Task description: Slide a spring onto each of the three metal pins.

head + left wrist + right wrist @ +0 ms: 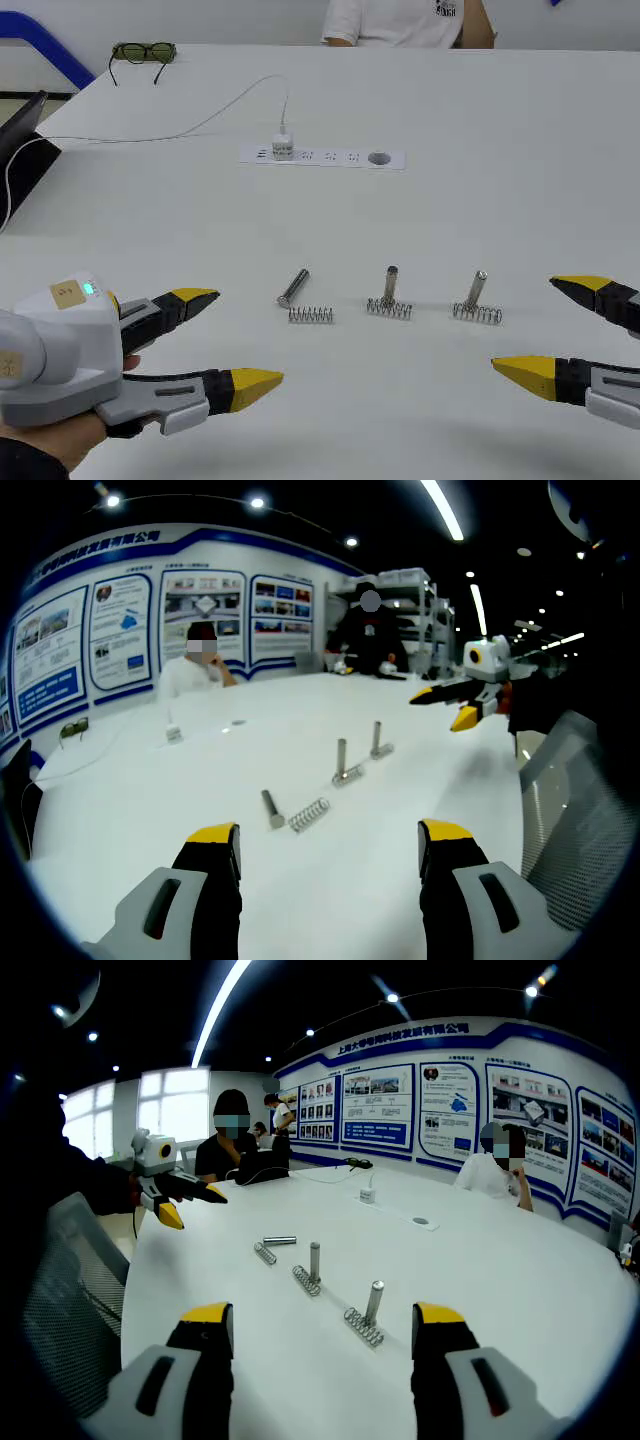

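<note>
Currently both tongs hold nothing: left gripper [225, 338] and right gripper [540, 325] hover w/ jaws spread wide. Pins sit in a row mid-table [520, 210]: left pin [293, 287] lies flat; middle pin [390, 284] and right pin [476, 289] stand upright, the right one possibly leaning. Left spring [311, 315], middle spring [389, 309] and right spring [477, 314] lie just in front of their pins; none fitted yet. Recommended: pinch one spring lightly at mid-coil, align bore w/ pin tip, lower along pin axis; steady pin w/ other gripper.
</note>
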Available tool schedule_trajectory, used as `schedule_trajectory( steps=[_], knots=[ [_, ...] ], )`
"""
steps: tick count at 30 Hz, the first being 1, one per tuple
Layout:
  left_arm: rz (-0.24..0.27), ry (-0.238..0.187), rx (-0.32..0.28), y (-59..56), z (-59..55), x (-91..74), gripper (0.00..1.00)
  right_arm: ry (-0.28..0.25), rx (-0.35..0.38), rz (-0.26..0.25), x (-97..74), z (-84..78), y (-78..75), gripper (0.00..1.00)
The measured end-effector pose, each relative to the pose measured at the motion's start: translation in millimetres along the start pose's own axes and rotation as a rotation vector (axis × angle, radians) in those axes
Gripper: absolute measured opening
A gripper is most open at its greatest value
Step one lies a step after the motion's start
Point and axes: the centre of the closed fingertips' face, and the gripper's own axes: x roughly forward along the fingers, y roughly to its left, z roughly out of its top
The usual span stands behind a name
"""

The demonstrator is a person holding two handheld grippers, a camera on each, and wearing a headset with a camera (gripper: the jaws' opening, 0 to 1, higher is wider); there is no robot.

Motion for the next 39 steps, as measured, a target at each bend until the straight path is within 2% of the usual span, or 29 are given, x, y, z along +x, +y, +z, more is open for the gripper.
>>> schedule_trajectory(
  steps=[9,24,32,39],
  knots=[
    [0.001,-0.001,0.002,11.9,5.8,7.2,0.72,0.004,-0.002,-0.013,-4.3,0.3,-0.7,0.74],
    [0.028,-0.012,0.001,19.9,14.2,6.9,0.69,0.012,-0.006,-0.012,-3.6,-1.3,0.3,0.73],
    [0.033,0.025,0.041,27.6,23.3,20.9,0.62,0.013,-0.01,-0.004,-2.2,-2.6,1.7,0.73],
    [0.022,0.087,0.064,37.4,19.8,43.8,0.55,0.014,-0.004,-0.005,-2.6,-3.8,1.4,0.73]
  ],
)
